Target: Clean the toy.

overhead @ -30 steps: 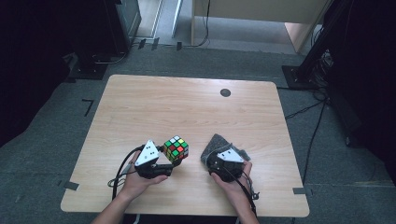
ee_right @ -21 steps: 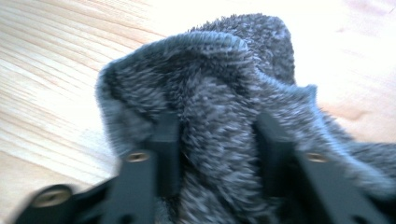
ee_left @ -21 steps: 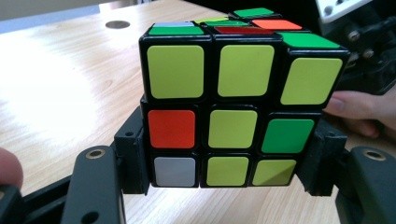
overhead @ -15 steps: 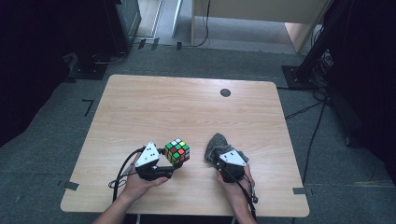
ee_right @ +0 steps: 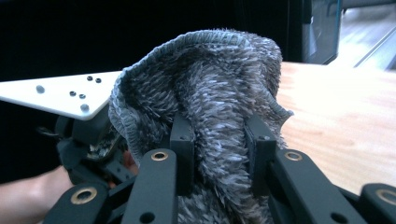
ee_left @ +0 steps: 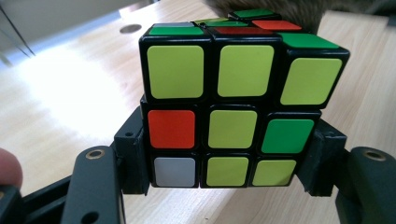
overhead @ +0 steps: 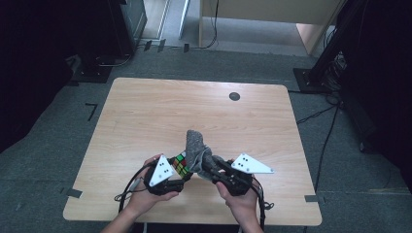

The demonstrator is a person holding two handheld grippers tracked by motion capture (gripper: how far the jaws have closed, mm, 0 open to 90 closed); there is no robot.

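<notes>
1. While the left gripper (overhead: 176, 171) is sitting low at the near edge of the wooden table (overhead: 145, 111), its jaws are clamping a scrambled puzzle cube (ee_left: 233, 107) by the two opposite sides of its bottom layer.
2. In the left gripper view, the cube is facing the camera with a mostly yellow-green side carrying one red, one green and one white sticker, and its pads are pressing flat against the black edges.
3. The right gripper (ee_right: 219, 140) is pinching a fuzzy grey cloth (ee_right: 210, 93), its jaws having just been closing onto it, with the fabric bunching up between the pads (ee_right: 183, 135).
4. In the high view, the cloth (overhead: 197, 148) is standing up from the right gripper (overhead: 209, 165) and leaning over the cube (overhead: 180, 164), just beside it; whether it is touching the cube I cannot tell.
5. The person's hands (overhead: 145, 199) are gripping both tools close together near the front middle of the table.
6. A small dark disc (overhead: 234, 96) is lying near the far edge, well apart from the work.
</notes>
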